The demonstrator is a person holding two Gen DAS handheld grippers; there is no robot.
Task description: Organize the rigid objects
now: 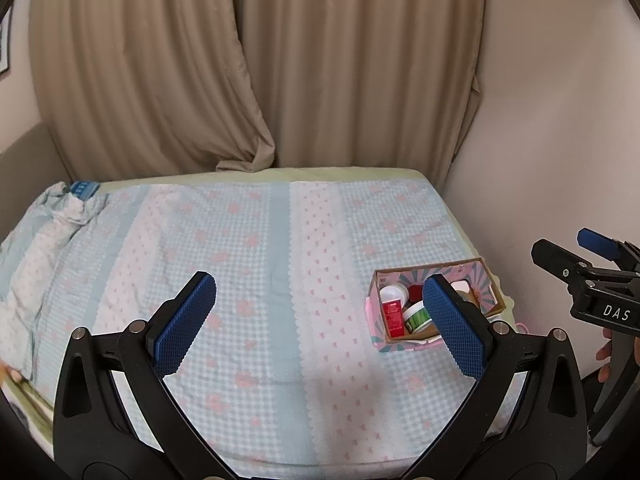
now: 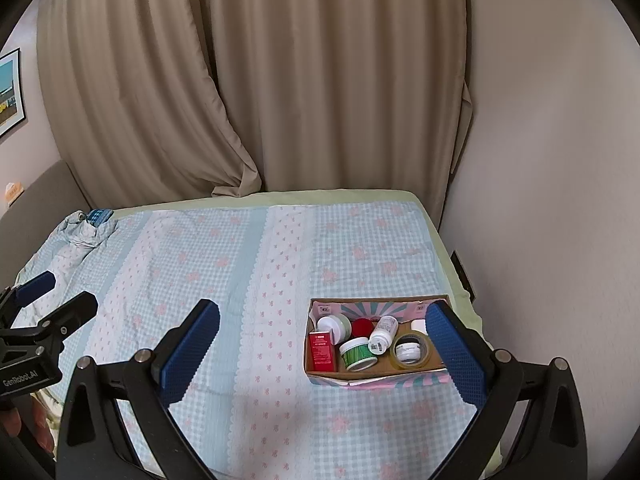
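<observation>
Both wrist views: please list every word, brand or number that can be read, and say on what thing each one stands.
"DAS": on the black body of the right tool, seen in the left wrist view.
"GenRobot.AI": on the black body of the left tool, seen in the right wrist view.
Red carton, green-labelled jar, white bottle, all in the cardboard box: print too small to read.
Wall picture: nothing readable.

**Box of small containers on the bed**

An open cardboard box (image 2: 376,378) with pink-and-teal printed walls sits near the bed's right edge. Inside, packed close: a red carton (image 2: 322,350) upright at left, a green-labelled white jar (image 2: 357,354) tilted, a white bottle (image 2: 383,335) lying down, a tape roll (image 2: 412,351), a red cap (image 2: 361,326).
</observation>
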